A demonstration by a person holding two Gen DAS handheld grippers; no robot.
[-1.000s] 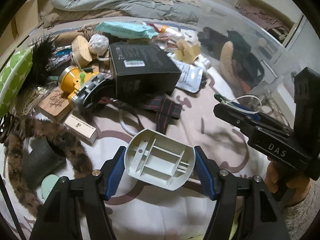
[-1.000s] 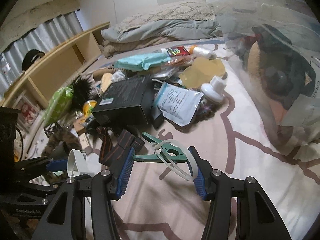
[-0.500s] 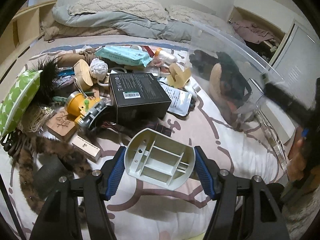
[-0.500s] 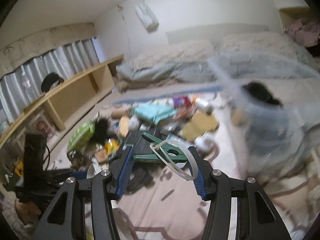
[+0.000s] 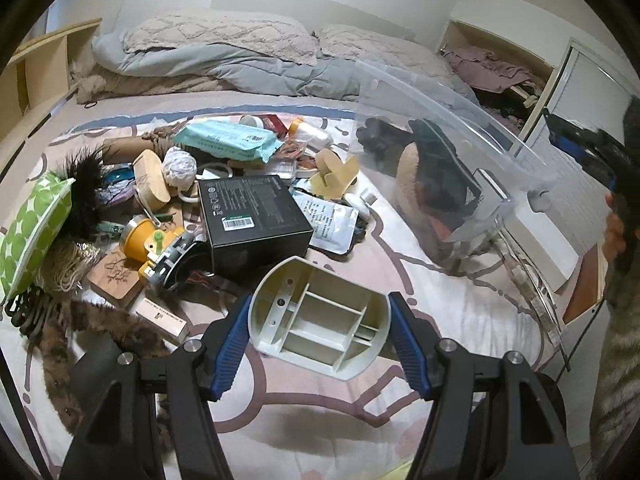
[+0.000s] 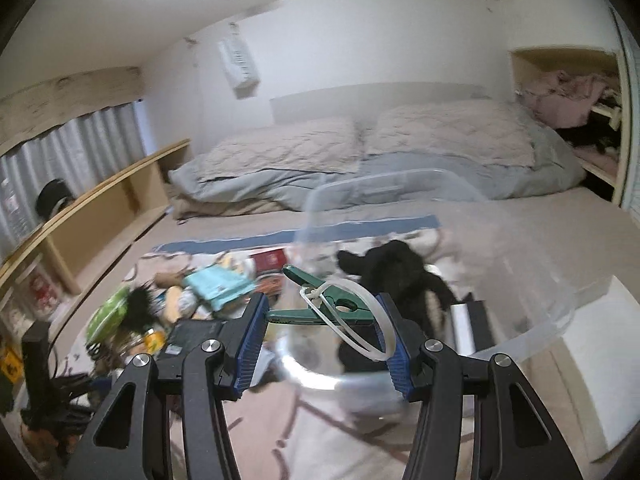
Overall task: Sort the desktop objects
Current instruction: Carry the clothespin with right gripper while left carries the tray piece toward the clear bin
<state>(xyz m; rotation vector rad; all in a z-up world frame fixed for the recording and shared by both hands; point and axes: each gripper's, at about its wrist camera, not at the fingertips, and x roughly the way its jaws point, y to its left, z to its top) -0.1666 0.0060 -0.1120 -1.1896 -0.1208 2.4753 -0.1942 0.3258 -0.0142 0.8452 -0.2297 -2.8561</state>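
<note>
Green clip (image 6: 320, 312) between right tool (image 6: 322, 330) pads

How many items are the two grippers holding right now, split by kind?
Cream divided plastic tray, in left gripper: 1
Green clip, in right gripper: 1
White plastic loop fastened to the clip: 1
Total: 3
</note>
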